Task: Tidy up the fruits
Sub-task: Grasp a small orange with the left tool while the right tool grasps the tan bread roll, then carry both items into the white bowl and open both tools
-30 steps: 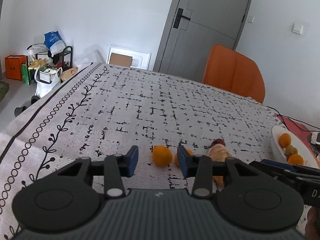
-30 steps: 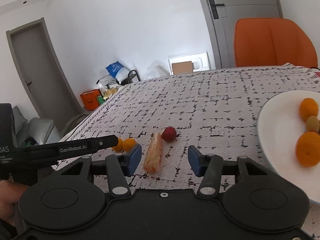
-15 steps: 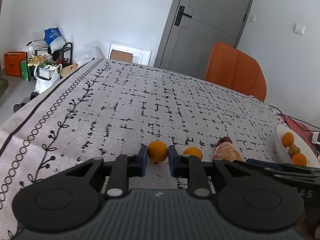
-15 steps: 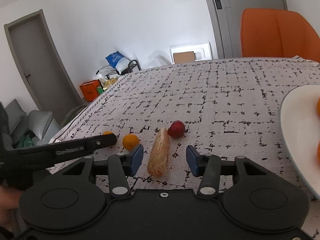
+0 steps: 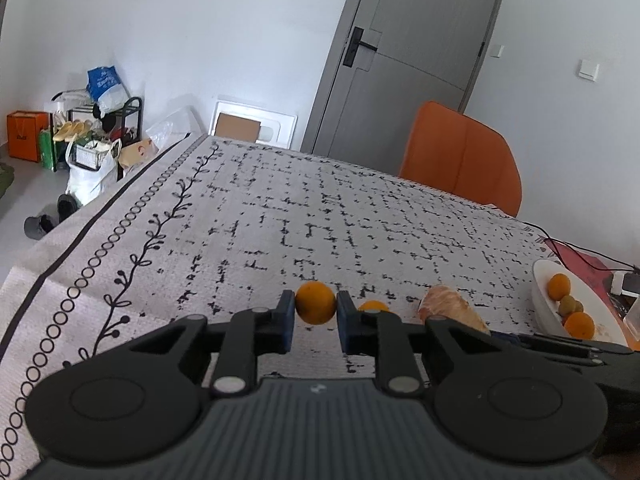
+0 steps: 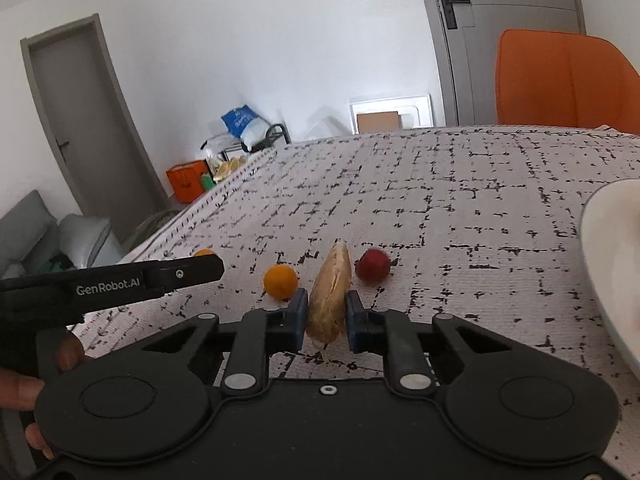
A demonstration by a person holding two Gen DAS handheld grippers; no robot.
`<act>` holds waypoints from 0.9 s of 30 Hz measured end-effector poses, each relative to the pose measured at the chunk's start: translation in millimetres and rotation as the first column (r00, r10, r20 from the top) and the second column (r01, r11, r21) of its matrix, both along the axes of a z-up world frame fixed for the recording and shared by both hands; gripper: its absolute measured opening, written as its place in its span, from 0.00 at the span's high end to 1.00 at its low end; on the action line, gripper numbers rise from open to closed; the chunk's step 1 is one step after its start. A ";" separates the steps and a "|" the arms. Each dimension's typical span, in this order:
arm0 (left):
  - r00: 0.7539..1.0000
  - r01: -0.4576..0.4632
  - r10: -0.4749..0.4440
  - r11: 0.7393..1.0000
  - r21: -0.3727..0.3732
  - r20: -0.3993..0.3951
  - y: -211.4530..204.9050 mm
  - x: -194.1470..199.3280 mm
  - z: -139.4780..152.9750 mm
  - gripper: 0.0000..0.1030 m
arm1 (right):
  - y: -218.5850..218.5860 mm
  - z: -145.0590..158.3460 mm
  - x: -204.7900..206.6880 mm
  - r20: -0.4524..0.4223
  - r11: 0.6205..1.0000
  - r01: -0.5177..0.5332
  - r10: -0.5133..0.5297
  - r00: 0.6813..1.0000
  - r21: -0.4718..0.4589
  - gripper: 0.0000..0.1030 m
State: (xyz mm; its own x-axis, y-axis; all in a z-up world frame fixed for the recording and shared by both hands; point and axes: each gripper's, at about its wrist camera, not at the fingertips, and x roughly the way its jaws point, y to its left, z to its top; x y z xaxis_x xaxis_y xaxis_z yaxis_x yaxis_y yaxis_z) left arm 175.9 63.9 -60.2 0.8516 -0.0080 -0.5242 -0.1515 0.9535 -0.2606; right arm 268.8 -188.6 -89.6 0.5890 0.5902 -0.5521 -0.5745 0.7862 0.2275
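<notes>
In the left wrist view my left gripper point(image 5: 315, 310) is shut on a small orange point(image 5: 316, 300), its blue pads pressing both sides. A second orange point(image 5: 372, 306) and a long tan loaf-shaped item point(image 5: 452, 312) lie just to its right on the patterned tablecloth. In the right wrist view my right gripper point(image 6: 326, 314) is shut on that loaf-shaped item point(image 6: 330, 292). The loose orange point(image 6: 281, 281) sits to its left and a small red fruit point(image 6: 373, 265) to its right. The left gripper's finger point(image 6: 180, 274) reaches in from the left, mostly hiding its orange point(image 6: 204, 253).
A white plate point(image 5: 540, 280) at the table's right holds two oranges point(image 5: 559, 286) and a kiwi point(image 5: 570, 305); its rim point(image 6: 592, 240) shows in the right wrist view. An orange chair point(image 5: 460, 160) stands at the far side. A cable point(image 5: 576, 248) lies beyond the plate.
Both grippers have closed: the left around the orange after sliding up to it, the right around the loaf-shaped item.
</notes>
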 end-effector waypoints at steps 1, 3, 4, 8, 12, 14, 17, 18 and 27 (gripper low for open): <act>1.000 0.003 -0.003 1.000 -0.001 0.005 -2.0 -0.6 1.8 0.80 | -2.8 1.5 -1.4 0.003 1.000 0.004 -0.004 1.000 0.005 0.82; 1.000 0.013 -0.013 1.000 0.000 0.015 -7.5 -1.6 5.1 0.80 | -8.8 4.7 -3.1 0.012 1.000 0.015 -0.015 1.000 0.010 0.82; 1.000 0.020 -0.020 1.000 0.002 0.018 -11.1 -1.9 6.3 0.80 | -13.4 6.7 -4.2 0.015 1.000 0.022 -0.023 1.000 0.016 0.82; 0.998 0.055 -0.055 0.998 0.005 0.022 -27.5 -0.3 9.0 0.80 | -32.1 13.7 -6.4 0.028 0.998 0.056 -0.057 0.998 0.034 0.82; 0.995 0.090 -0.090 0.996 0.014 0.033 -44.7 1.2 13.0 0.80 | -52.7 20.3 -8.9 0.045 0.994 0.096 -0.098 0.994 0.049 0.82; 0.994 0.101 -0.102 0.995 0.014 0.036 -52.7 2.5 14.9 0.80 | -62.9 23.2 -10.4 0.054 0.992 0.113 -0.116 0.992 0.058 0.82; 0.991 0.124 -0.124 0.992 0.019 0.047 -64.8 4.8 17.5 0.80 | -77.7 27.3 -14.0 0.071 0.989 0.136 -0.141 0.987 0.062 0.82; 0.990 0.131 -0.132 0.991 0.020 0.050 -68.8 5.3 18.4 0.80 | -82.3 28.7 -14.9 0.077 0.988 0.144 -0.149 0.986 0.062 0.82; 0.977 0.202 -0.204 0.979 0.033 0.058 -107.8 13.3 21.6 0.80 | -125.2 31.6 -18.9 0.097 0.968 0.237 -0.244 0.965 0.081 0.82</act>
State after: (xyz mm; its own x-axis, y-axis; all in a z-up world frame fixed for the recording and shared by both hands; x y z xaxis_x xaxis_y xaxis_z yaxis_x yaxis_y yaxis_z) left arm 189.2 -44.0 -38.5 0.8640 -0.1702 -0.4739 0.0610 0.9696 -0.2370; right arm 249.9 -313.9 -58.0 0.7708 0.4577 -0.4431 -0.3937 0.8891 0.2335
